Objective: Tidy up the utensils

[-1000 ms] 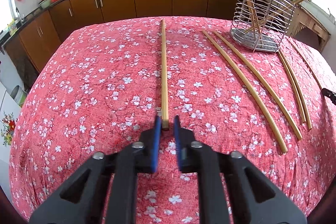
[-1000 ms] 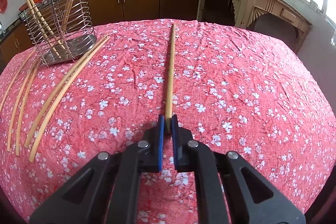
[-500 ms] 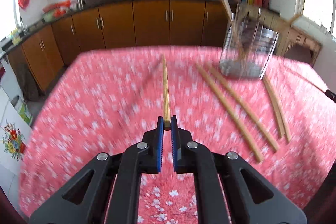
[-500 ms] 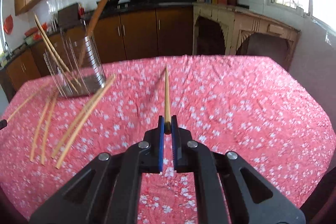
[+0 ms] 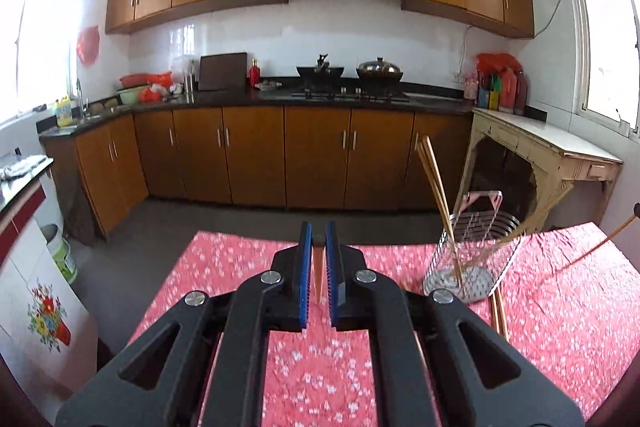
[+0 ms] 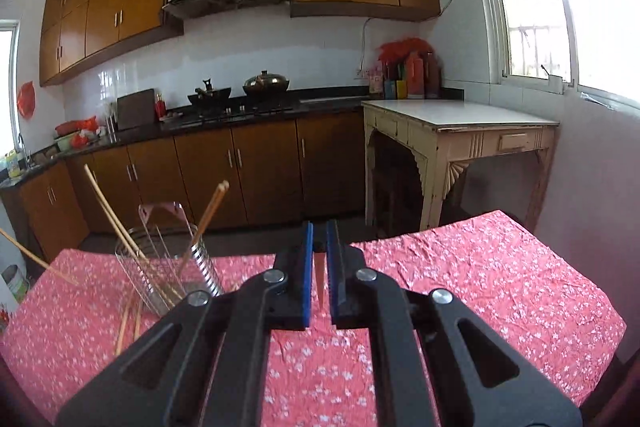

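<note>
Both grippers are up off the desk, each clamped tight on a chopstick. The left gripper (image 5: 319, 247) pinches the butt end of its chopstick (image 5: 319, 273), which hangs down and away between the blue pads; the right gripper (image 6: 319, 247) grips its own chopstick (image 6: 321, 279) the same way. Target looks to be the wire holder (image 5: 476, 247), standing on the red floral desk (image 5: 568, 307) with several chopsticks already leaning inside.

To do this well, each stick should swing tip-down over the holder's open top, one hand at a time so the two don't cross, and release only once the tip is inside the wire wall.

The left view catches the right-hand stick slanting in at its right edge (image 5: 592, 247) and loose chopsticks beside the holder (image 5: 498, 311). The right view shows the holder (image 6: 168, 259) from the other side, and the left-hand stick entering at the left (image 6: 36, 259).
</note>
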The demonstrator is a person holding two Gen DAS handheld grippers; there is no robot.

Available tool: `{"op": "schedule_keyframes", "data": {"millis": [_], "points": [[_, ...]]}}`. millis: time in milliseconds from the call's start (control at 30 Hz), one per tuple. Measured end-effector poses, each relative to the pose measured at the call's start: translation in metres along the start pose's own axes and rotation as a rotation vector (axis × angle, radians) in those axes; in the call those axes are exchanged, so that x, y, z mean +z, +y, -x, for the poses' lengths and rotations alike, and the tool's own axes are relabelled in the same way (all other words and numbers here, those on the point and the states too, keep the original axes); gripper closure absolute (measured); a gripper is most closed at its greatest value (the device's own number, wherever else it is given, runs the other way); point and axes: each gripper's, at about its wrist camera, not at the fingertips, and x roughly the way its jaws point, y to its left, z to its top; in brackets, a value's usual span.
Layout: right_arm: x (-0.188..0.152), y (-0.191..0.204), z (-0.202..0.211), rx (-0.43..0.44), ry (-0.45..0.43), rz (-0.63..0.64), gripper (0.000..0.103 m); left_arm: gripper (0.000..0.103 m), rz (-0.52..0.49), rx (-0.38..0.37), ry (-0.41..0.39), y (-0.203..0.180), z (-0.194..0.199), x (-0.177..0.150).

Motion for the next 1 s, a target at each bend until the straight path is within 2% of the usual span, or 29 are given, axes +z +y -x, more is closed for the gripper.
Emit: {"op": "schedule_keyframes", "data": {"millis": [200,400,633,767,1000], "points": [[0.031,0.01,0.004,0.046,-0.034,0.0,0.096,0.096,-0.026,0.004,-0.028,-0.014,0.0,0.022],[0.05,0.018,0.014,0.148,-0.041,0.023,0.096,0.096,-0.033,-0.01,-0.047,-0.026,0.01,0.03],[0.088,0.029,0.034,0.307,-0.005,0.021,0.096,0.096,-0.023,-0.11,-0.108,-0.048,0.029,0.065],[0.12,0.038,0.048,0.375,-0.033,0.018,0.096,0.096,-0.019,-0.169,-0.155,-0.07,0.035,0.09],[0.159,0.069,0.033,0.388,-0.119,0.022,0.096,0.096,0.018,-0.235,-0.232,-0.105,0.017,0.128]]}}
